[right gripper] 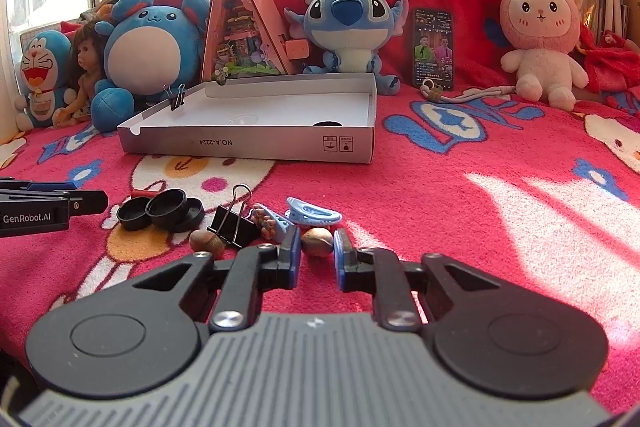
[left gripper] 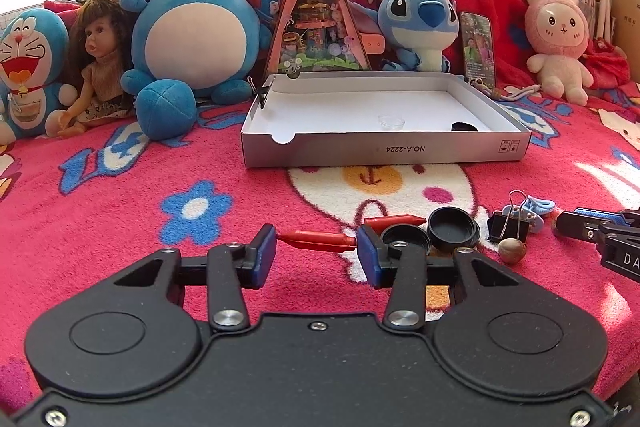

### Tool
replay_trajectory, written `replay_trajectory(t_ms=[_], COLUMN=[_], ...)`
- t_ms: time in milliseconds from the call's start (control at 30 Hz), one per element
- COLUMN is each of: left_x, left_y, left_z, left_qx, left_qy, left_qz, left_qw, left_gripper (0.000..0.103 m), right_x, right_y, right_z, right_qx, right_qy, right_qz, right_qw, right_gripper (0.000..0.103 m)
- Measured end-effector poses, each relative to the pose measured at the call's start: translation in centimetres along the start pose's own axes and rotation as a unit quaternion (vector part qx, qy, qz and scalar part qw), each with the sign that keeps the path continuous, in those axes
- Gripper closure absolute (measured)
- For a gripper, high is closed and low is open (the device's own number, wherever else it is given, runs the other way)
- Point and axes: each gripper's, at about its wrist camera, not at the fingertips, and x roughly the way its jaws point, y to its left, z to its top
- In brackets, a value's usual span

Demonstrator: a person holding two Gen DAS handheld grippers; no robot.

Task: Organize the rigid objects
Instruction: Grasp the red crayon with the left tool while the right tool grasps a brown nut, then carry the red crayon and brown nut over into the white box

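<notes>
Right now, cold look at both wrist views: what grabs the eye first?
The row of plush toys at the back: a big round blue plush, Stitch and a pink bunny, all against the red blanket. Centre stage is the open white box, nearly bare inside. Up close, the small clutter: black caps, a binder clip, and a nut between the open right tongs.

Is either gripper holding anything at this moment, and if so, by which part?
Nothing is held. The left gripper is open around a red pen; the right gripper is open with a nut between its fingers, not clamped.
</notes>
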Motion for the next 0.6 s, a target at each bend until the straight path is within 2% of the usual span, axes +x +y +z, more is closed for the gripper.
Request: replay_trajectory(t_ms=[67, 100, 367, 500, 567, 600], left_x=[0.1, 0.1, 0.4, 0.5, 0.5, 0.5], left_y=[0.0, 0.0, -0.3, -0.5, -0.5, -0.5], left_z=[0.4, 0.6, 1.6, 1.4, 1.3, 1.2], left_qx=[-0.002, -0.002, -0.003, -0.003, -0.004, -0.004], left_qy=[-0.002, -0.002, -0.009, -0.005, -0.002, -0.002], left_qz=[0.0, -0.001, -0.006, -0.009, -0.009, -0.009], left_qw=[1.0, 1.0, 0.9999, 0.9999, 0.9999, 0.9999], left_gripper=[0.061, 0.061, 0.061, 0.061, 0.061, 0.061], right_x=[-0.1, -0.1, 0.2, 0.5, 0.6, 0.7], right_y=[0.0, 0.0, 0.1, 0.2, 0.3, 0.3], right_z=[0.3, 0.5, 1.0, 0.3, 0.0, -0.1], right_qx=[-0.001, -0.002, -0.009, -0.01, -0.011, -0.012], right_qy=[-0.003, -0.005, -0.006, 0.008, 0.012, 0.012], right_qz=[0.002, 0.002, 0.001, 0.007, 0.007, 0.005], right_qw=[1.0, 1.0, 1.0, 1.0, 1.0, 1.0], right_gripper=[0.082, 0.088, 0.089, 0.08, 0.079, 0.07])
